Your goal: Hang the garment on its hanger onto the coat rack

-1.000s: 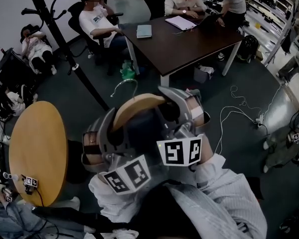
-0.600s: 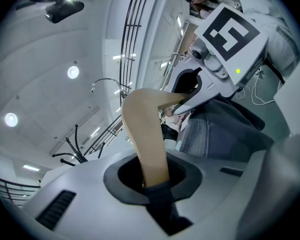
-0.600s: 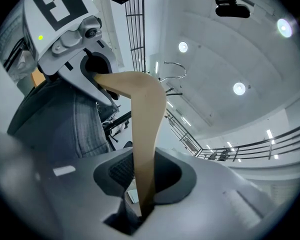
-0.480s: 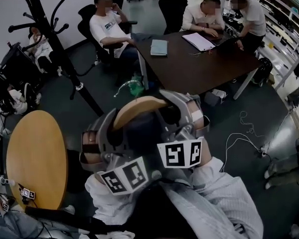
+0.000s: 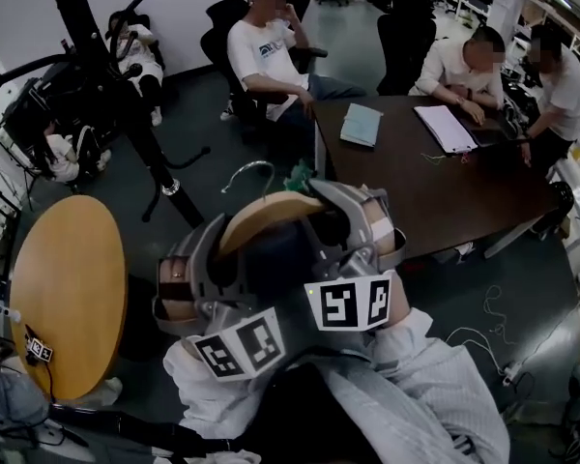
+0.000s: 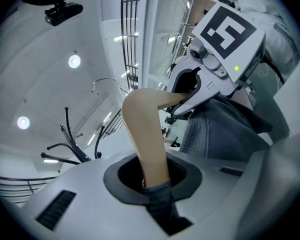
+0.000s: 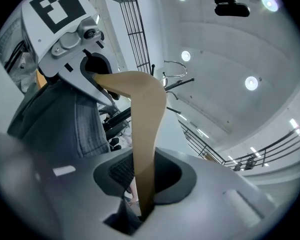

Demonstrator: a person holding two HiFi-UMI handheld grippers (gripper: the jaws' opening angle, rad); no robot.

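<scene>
We are pinching the curved tan wooden hanger with the left gripper and the right gripper, both clamped on it. The dark grey denim garment is hanging on it between them. Open grey floor is separating us from the black coat rack. The round orange wooden table is sitting near on our left. The garment's lower part is hidden.

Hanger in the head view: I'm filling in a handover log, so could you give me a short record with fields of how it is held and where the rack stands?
hanger: wooden, metal hook pointing away from the person
garment: dark cloth hanging below the hanger
left gripper: jaws closed on the hanger's left arm, with cloth caught too
right gripper: jaws closed on the hanger's right arm
coat rack: black, ahead to the left, hook apart from it
task state: not yet hung
</scene>
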